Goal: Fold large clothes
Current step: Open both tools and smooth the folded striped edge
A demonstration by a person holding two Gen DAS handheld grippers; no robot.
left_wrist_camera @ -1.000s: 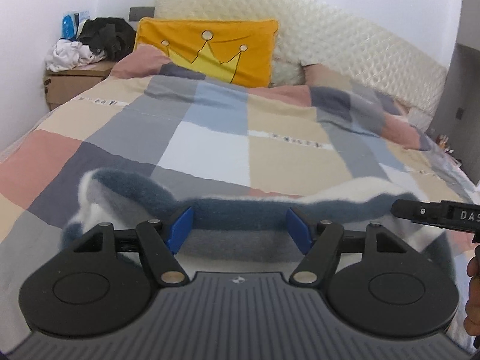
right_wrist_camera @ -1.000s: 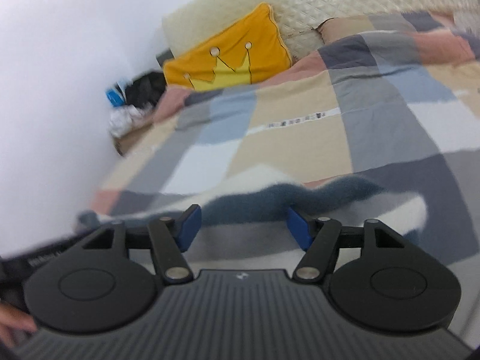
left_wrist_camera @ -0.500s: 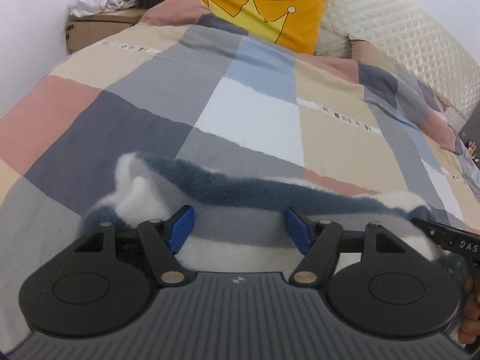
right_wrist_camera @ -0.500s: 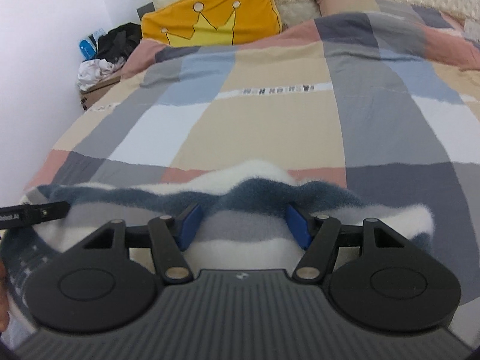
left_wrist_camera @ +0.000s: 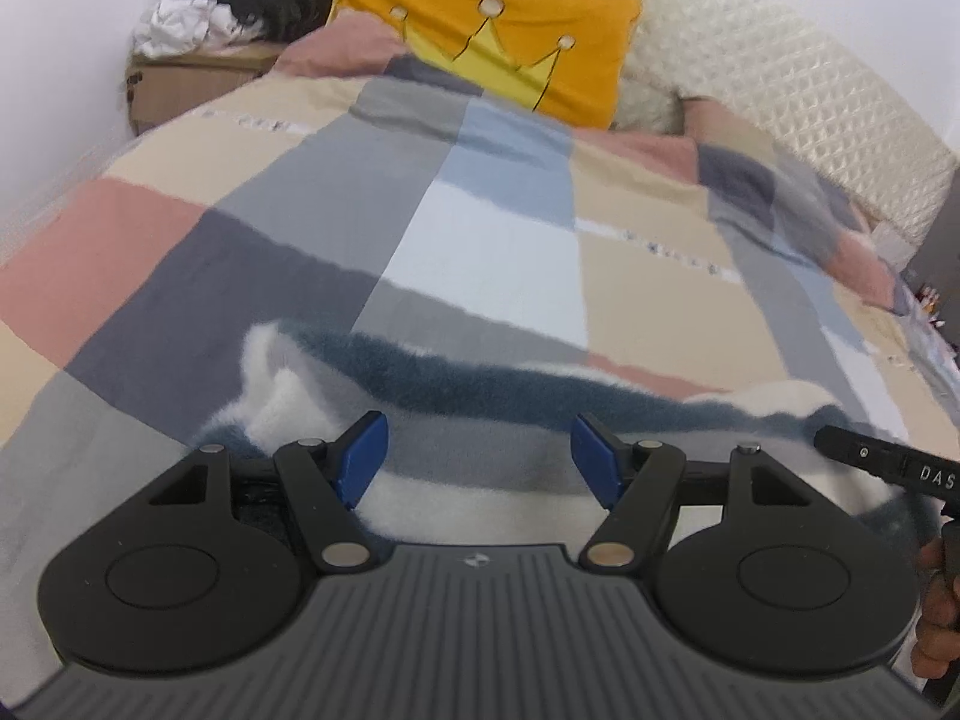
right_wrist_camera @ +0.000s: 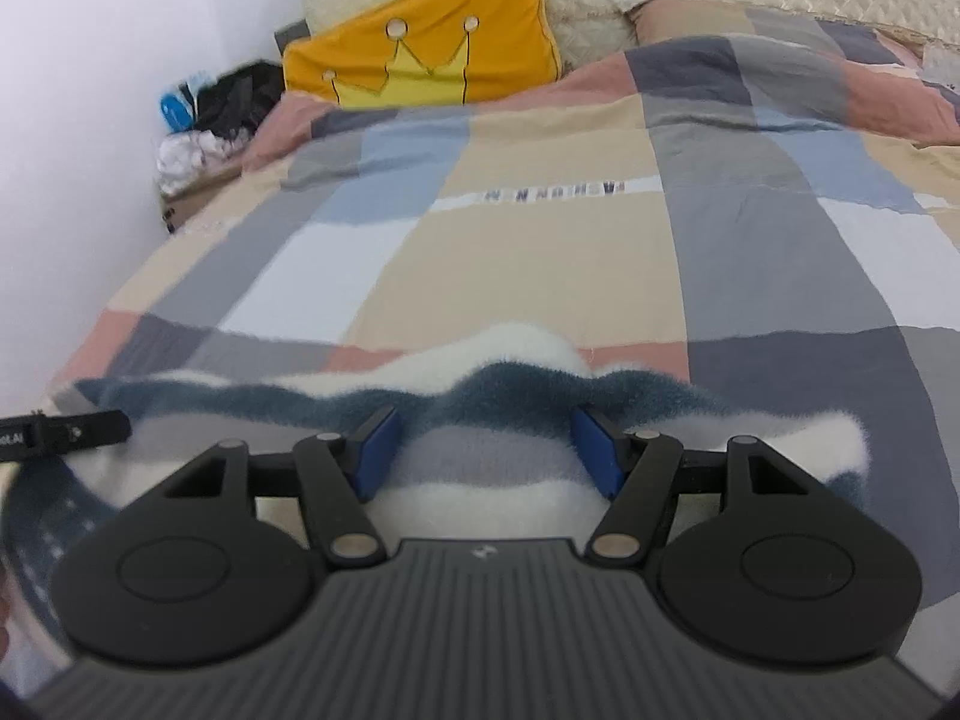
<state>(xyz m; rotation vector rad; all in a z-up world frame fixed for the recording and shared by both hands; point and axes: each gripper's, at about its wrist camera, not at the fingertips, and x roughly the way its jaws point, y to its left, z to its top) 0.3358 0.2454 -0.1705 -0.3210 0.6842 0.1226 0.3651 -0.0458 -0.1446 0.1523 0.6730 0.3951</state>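
A fluffy garment (left_wrist_camera: 480, 384) with dark blue, grey and white stripes lies across the near part of the bed, its far edge bunched and wavy. My left gripper (left_wrist_camera: 477, 432) hovers over its left part, blue pads wide apart, open, with no cloth pinched. My right gripper (right_wrist_camera: 483, 426) is open the same way over the garment (right_wrist_camera: 516, 384) further right. A black bar of the right tool (left_wrist_camera: 888, 462) shows at the left wrist view's right edge, with a hand (left_wrist_camera: 936, 630) below it. The near part of the garment is hidden under both tools.
A patchwork duvet (left_wrist_camera: 492, 240) covers the bed beyond the garment. An orange crown pillow (left_wrist_camera: 498, 60) leans on the quilted headboard (left_wrist_camera: 780, 90). A cardboard box (left_wrist_camera: 180, 84) piled with clothes stands at the far left by the white wall (right_wrist_camera: 90, 120).
Both grippers have sunk a little and shifted over the garment, and the bed now fills more of each view. The jaws of both stand as wide as before.
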